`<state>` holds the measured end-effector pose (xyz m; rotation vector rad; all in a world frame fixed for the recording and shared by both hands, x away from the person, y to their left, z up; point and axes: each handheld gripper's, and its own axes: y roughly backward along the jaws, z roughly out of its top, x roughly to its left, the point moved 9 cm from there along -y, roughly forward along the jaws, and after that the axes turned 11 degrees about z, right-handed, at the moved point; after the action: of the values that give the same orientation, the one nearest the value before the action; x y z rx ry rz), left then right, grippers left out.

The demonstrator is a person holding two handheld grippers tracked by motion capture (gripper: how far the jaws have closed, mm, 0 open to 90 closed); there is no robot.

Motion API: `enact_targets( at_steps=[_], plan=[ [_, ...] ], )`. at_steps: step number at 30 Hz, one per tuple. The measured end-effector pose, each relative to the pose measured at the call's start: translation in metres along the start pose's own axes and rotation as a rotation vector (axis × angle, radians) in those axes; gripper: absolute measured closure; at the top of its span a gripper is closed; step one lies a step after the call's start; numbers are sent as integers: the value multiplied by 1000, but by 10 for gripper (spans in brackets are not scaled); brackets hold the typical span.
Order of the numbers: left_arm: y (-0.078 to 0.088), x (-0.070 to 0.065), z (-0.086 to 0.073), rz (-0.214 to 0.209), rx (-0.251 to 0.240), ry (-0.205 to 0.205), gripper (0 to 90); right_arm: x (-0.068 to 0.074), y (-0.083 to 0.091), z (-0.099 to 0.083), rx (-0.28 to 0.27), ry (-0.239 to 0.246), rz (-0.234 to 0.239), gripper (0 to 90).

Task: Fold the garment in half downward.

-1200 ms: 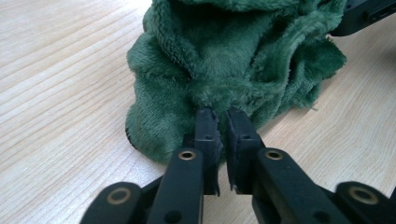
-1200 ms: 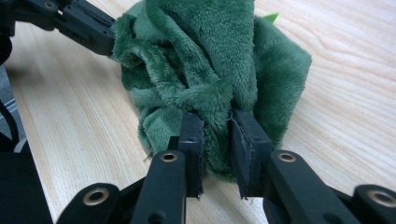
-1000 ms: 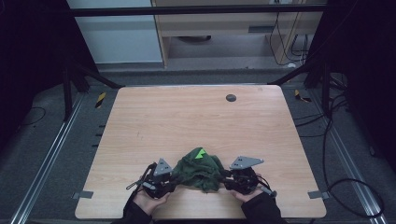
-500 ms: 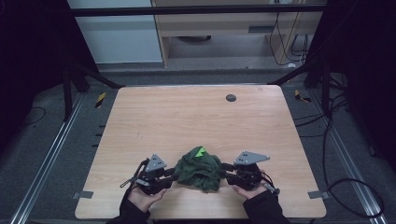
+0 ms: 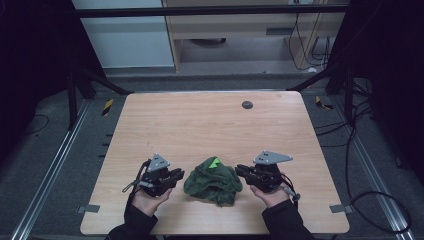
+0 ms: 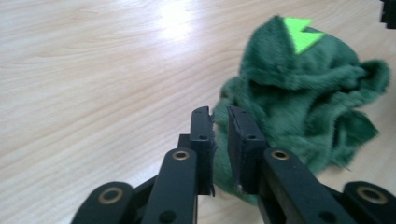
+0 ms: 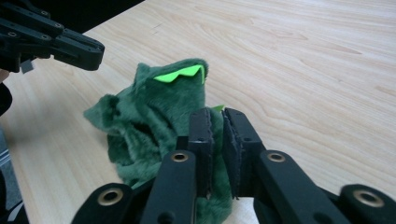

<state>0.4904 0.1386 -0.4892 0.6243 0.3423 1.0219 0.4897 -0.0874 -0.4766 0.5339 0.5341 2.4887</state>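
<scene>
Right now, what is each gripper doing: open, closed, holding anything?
Left gripper: jaws nearly closed, a narrow gap between them, beside the green cloth, gripping nothing.
Right gripper: the same, nearly closed, at the cloth's other side.

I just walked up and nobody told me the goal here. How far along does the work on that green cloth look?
Early, by the look of it. Done: nothing obvious; the green cloth lies crumpled near the table's front edge. In hand: the left gripper and right gripper flank it, jaws nearly closed with no cloth visibly pinched. Left: any gripping, spreading or folding.
</scene>
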Motion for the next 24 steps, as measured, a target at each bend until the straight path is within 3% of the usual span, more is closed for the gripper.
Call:
enact_targets(
  at_steps=[12,17,24],
  plan=[
    [-27,6,17,16,-6,14,898,-17,-16,11,0,-28,-27,899],
    [-45,5,18,-14,14,33,899,-21,-23,8,12,-43,-29,899],
    [-59,-6,14,-51,36,8,898,-24,-35,0,38,-46,-15,898]
  ],
)
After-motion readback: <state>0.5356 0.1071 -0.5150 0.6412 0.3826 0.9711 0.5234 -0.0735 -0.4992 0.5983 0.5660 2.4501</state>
